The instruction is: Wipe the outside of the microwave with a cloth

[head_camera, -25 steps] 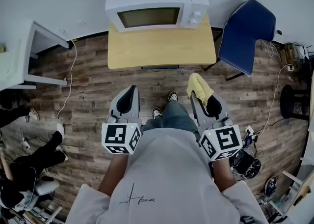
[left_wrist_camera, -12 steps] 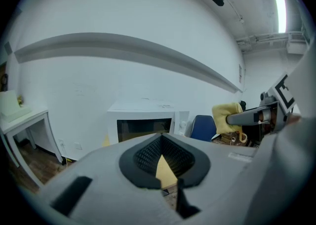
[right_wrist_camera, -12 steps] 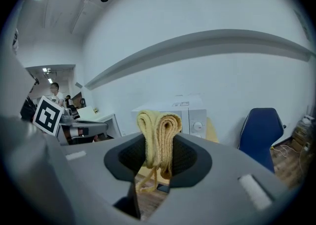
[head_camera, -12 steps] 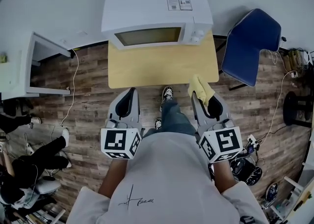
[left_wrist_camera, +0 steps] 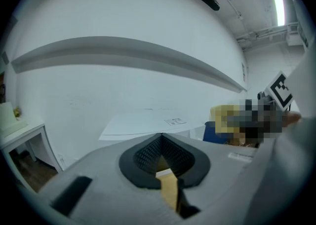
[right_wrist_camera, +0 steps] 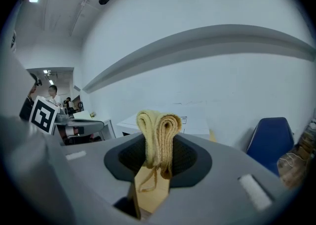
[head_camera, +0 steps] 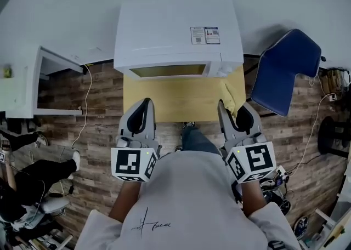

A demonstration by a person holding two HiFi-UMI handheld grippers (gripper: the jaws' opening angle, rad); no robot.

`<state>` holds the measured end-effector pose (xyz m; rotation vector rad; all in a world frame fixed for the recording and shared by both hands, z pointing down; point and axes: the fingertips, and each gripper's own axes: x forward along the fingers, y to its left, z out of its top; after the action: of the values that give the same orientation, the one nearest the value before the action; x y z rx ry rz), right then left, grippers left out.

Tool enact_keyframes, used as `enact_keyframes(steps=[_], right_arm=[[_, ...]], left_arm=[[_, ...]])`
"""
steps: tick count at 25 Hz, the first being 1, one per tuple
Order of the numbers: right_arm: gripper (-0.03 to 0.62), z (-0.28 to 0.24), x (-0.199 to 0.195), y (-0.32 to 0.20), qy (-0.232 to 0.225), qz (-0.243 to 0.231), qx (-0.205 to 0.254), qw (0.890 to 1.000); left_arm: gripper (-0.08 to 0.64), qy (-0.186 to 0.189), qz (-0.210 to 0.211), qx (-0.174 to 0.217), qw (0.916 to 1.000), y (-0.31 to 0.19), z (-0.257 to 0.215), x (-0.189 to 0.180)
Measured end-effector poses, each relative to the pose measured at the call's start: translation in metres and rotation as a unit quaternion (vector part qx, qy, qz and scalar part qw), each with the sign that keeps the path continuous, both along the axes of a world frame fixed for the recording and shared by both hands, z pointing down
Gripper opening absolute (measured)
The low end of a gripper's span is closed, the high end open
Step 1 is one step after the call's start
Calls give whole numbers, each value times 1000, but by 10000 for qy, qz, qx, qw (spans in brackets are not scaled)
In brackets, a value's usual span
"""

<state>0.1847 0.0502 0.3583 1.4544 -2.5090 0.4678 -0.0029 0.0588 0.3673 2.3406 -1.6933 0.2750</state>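
The white microwave (head_camera: 178, 32) stands on a small wooden table (head_camera: 181, 98) against the wall, door facing me. My right gripper (head_camera: 233, 113) is shut on a folded yellow cloth (head_camera: 230, 96), held over the table's right front corner, short of the microwave. In the right gripper view the cloth (right_wrist_camera: 158, 140) sticks up from the jaws of the right gripper (right_wrist_camera: 157, 165), with the microwave (right_wrist_camera: 190, 120) beyond. My left gripper (head_camera: 140, 114) is shut and holds nothing, over the table's left front edge. The left gripper (left_wrist_camera: 163, 165) points toward the microwave's top (left_wrist_camera: 148, 123).
A blue chair (head_camera: 288, 70) stands right of the table. A white cabinet (head_camera: 33, 81) sits at the left, with a cable on the wooden floor (head_camera: 93, 112). Another person's legs (head_camera: 33, 172) are at the lower left. Clutter lies at the lower right.
I have stepped forward: the microwave and table are closer, and both grippers now reach over the table's front edge. The cloth stays in the right gripper.
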Motion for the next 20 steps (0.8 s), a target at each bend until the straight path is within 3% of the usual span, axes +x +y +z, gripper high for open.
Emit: enact_keyframes(steps=[15, 20], right_arm=[[112, -29, 15, -125, -52, -229, 353, 9991], [129, -32, 19, -155, 73, -441, 272, 9986]], left_arm=[[-9, -343, -59, 296, 9990, -84, -20, 14], [-9, -240, -131, 365, 9990, -94, -25, 14]])
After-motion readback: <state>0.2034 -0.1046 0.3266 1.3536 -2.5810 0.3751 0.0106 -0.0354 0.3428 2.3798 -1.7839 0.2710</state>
